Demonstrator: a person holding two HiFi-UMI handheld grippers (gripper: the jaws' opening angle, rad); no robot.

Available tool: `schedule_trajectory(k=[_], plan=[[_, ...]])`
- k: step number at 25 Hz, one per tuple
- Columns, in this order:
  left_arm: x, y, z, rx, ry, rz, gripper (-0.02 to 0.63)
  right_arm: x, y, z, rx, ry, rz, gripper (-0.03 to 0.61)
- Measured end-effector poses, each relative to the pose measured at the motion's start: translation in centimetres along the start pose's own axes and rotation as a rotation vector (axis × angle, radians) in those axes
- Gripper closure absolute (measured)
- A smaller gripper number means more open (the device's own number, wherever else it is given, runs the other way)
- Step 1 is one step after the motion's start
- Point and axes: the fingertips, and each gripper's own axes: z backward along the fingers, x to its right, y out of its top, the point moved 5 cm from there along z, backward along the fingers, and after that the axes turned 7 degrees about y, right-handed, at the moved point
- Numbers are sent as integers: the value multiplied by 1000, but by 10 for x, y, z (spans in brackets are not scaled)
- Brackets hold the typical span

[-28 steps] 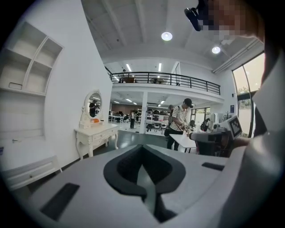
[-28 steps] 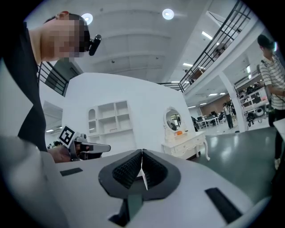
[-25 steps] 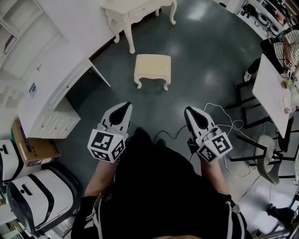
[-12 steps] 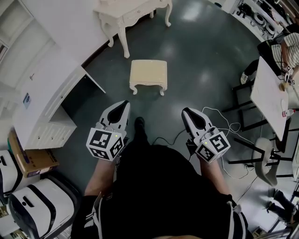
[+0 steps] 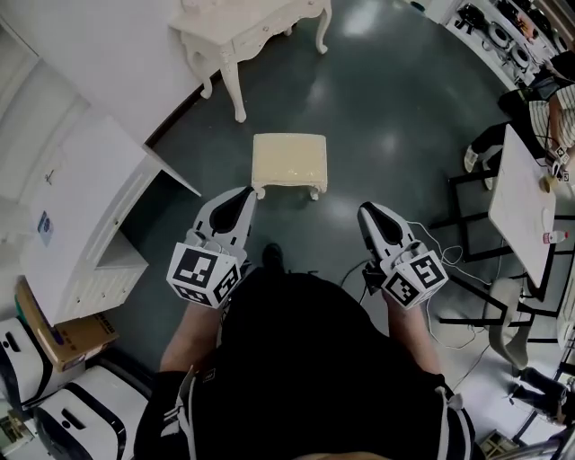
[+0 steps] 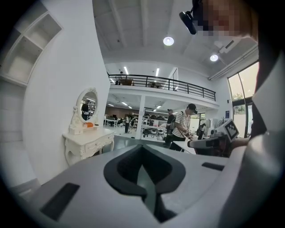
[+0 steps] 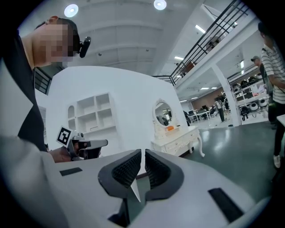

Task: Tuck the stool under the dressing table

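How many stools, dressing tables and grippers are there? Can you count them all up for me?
Stools: 1, the cream stool
Dressing tables: 1, the white dressing table
Grippers: 2, the left gripper and the right gripper
Total: 4

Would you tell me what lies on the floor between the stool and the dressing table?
Nothing: in the head view, only bare dark floor separates the stool from the dressing table.
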Motion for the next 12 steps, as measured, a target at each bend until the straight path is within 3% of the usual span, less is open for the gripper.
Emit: schedule_trajectory(k=[8,12], plan=[[-69,10,-55,-24,-94,-18,609,41,21,-88,1,-47,16,555],[-93,7,-73,-42,-77,-2,609,56,15,-112,2,-42,-8,554]])
